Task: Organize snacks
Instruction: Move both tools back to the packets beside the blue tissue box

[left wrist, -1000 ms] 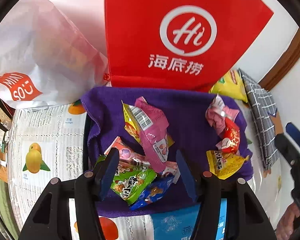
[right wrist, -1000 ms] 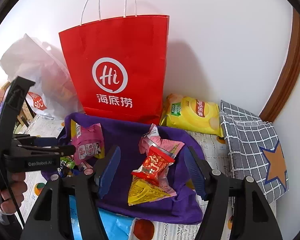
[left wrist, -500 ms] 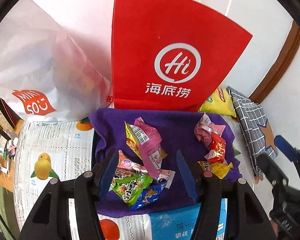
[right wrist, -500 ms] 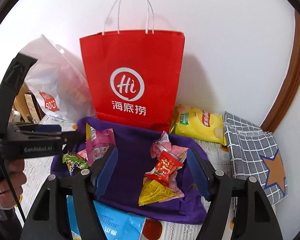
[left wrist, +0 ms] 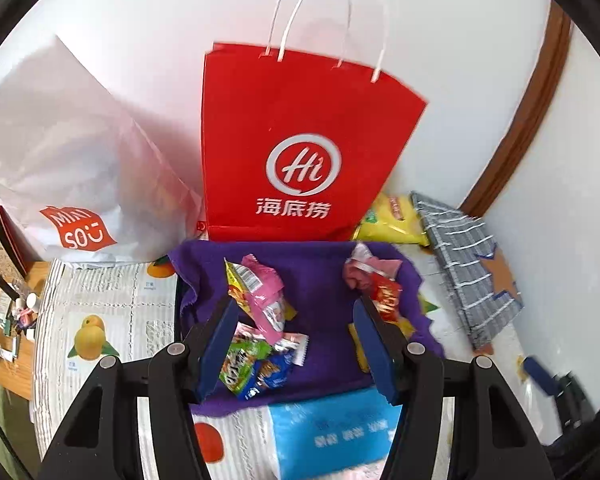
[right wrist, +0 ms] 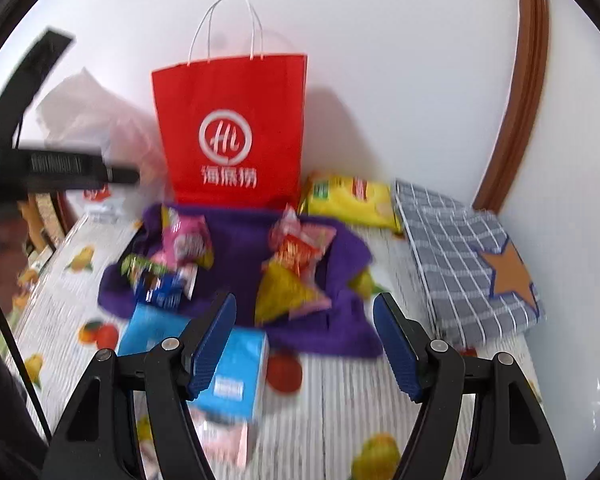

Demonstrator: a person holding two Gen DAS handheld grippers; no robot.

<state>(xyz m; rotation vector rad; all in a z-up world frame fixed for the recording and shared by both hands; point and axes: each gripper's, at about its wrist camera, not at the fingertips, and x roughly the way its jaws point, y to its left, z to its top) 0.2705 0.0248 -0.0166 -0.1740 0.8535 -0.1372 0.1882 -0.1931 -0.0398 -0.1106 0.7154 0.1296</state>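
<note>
Paper bag [left wrist: 300, 152]: red, white logo. Cloth [left wrist: 320, 276]: purple. Tablecloth [left wrist: 112, 312]: white, fruit print. Folded fabric [right wrist: 460, 256]: grey-white check, orange star. Chip bag [right wrist: 348, 200]: yellow. Tissue pack [left wrist: 332, 436]: blue.

We hold our left gripper [left wrist: 296, 344] tilted downward, jaws parted and gripping nothing. Our right gripper [right wrist: 304, 340] angles down too, jaws apart, nothing between its blue pads [right wrist: 214, 338].

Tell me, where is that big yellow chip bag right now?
The yellow chip bag lies at the back by the wall, squeezed between the red paper bag and the grey checked cloth, just behind the purple cloth.
</note>
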